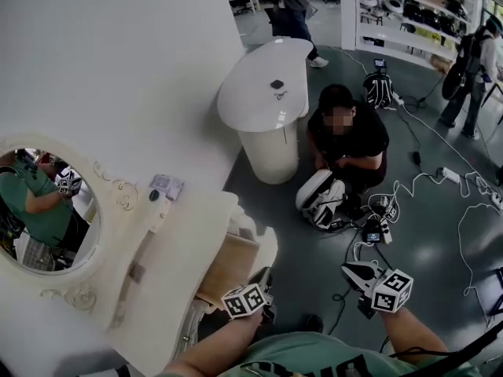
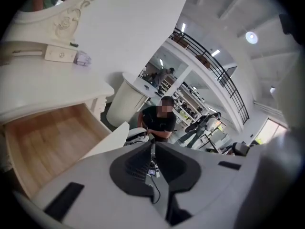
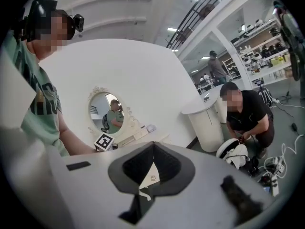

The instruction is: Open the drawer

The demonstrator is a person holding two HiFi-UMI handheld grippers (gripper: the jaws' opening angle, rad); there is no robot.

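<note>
Here, the drawer (image 2: 50, 135) stands pulled well out from beneath the white desk (image 2: 52, 92), its wooden floor showing, while the left claw (image 2: 152, 143), near the drawer front, and the right claw (image 3: 153, 143), farther off, are each clenched tip to tip, empty.

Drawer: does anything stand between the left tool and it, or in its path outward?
Nothing visible does. The drawer already stands pulled out of the dressing table, and the left tool, shut and empty, is close to its front panel.
</note>
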